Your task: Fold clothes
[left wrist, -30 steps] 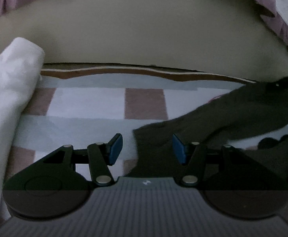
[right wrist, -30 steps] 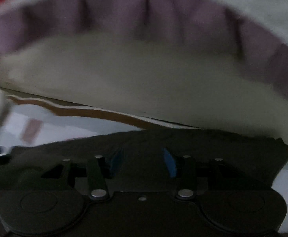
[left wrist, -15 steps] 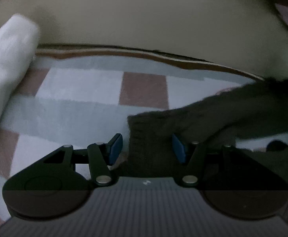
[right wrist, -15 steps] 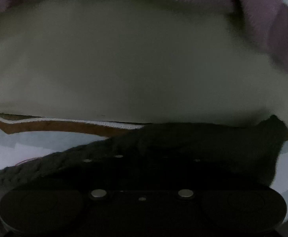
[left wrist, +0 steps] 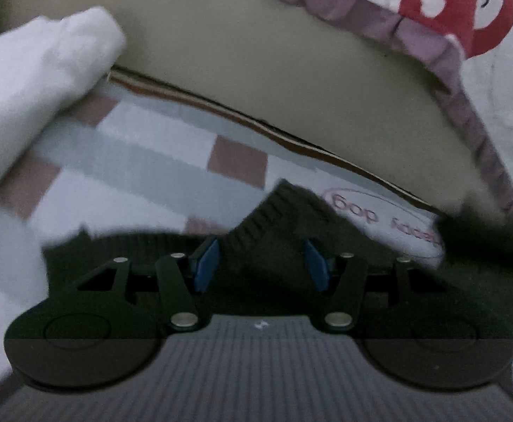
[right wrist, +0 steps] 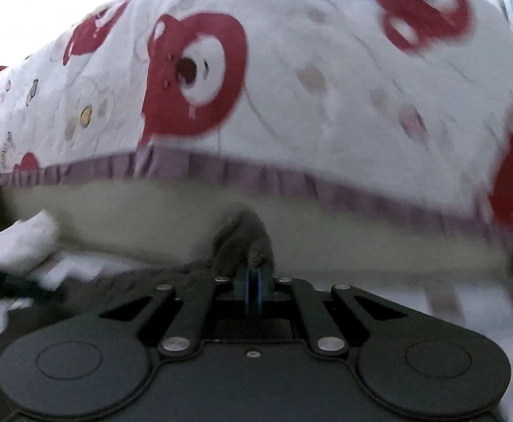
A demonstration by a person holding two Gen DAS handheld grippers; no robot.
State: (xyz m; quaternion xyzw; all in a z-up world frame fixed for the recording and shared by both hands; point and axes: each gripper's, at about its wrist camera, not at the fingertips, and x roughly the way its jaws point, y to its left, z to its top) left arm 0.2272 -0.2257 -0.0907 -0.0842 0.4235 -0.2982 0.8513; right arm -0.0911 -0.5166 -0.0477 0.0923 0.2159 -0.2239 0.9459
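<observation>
Since a second ago, the right gripper [right wrist: 253,292] has pinched a bit of the dark knit garment [left wrist: 284,232] and lifted it, and its camera now looks up at the bear-print quilt [right wrist: 291,88]. The left gripper [left wrist: 261,265] has tipped, so the ribbed edge now pokes up like a little peak between its blue pads.

Starting left of the garment, a white cloth [left wrist: 35,81] lies bunched on the checked sheet [left wrist: 144,161]. The garment lies spread on that sheet, right in front of the left gripper. The left jaws are spread wide and hold nothing; the knit sits between them. Farther right, the right jaws are pressed together on a tuft of the knit, which hangs limp from them.

The garment looks soft, light and floppy. It will sag and stretch, so it is probably best held by the thick ribbed edge, one grip at each end.

Behind the garment, the beige mattress side [left wrist: 256,81] rises like a wall, with the quilt's purple frill [right wrist: 221,172] hanging over it. Open room is on the sheet to the left, up to the white cloth.
</observation>
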